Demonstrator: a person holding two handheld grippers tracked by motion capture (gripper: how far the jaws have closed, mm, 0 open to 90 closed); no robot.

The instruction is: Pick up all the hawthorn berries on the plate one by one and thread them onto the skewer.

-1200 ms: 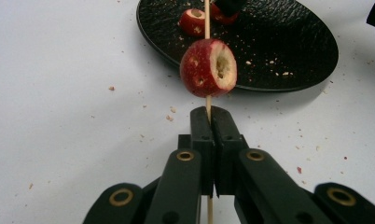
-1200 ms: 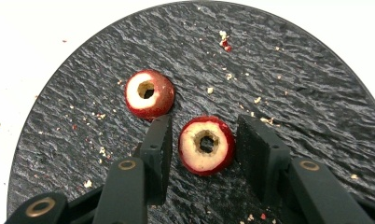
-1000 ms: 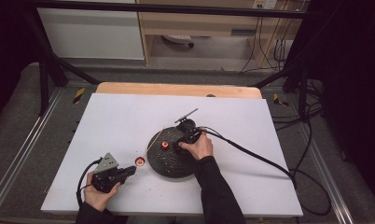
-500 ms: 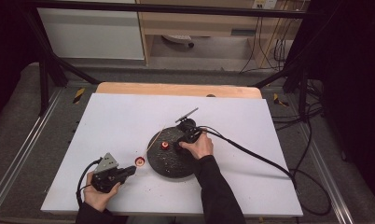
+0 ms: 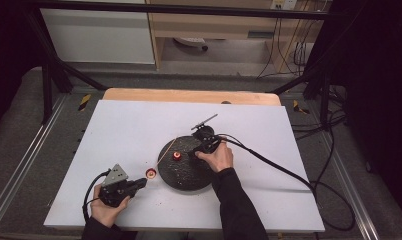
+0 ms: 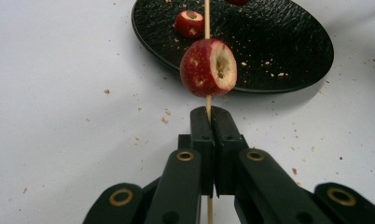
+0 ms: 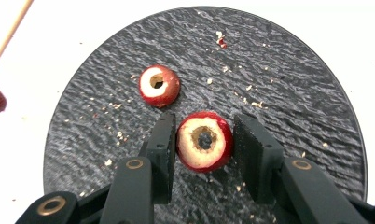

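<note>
My left gripper point(image 6: 211, 112) is shut on a thin wooden skewer point(image 6: 206, 18) that carries one cored red fruit point(image 6: 208, 68) just beyond the jaws. It rests near the table's front left point(image 5: 139, 184), and the skewer point(image 5: 164, 154) points toward the black plate point(image 5: 184, 175). My right gripper point(image 7: 204, 120) is over the plate point(image 7: 279, 93) with its pads against a second cored red fruit point(image 7: 204, 140), whose hole faces the camera. A third, smaller cored fruit point(image 7: 158, 85) lies loose on the plate beyond it. In the high view a hand covers the right gripper point(image 5: 195, 152).
The white table top point(image 5: 114, 130) is strewn with small crumbs around the plate. The right gripper's cable point(image 5: 269, 165) trails off to the right across the table. A wooden strip point(image 5: 189, 95) runs along the far edge.
</note>
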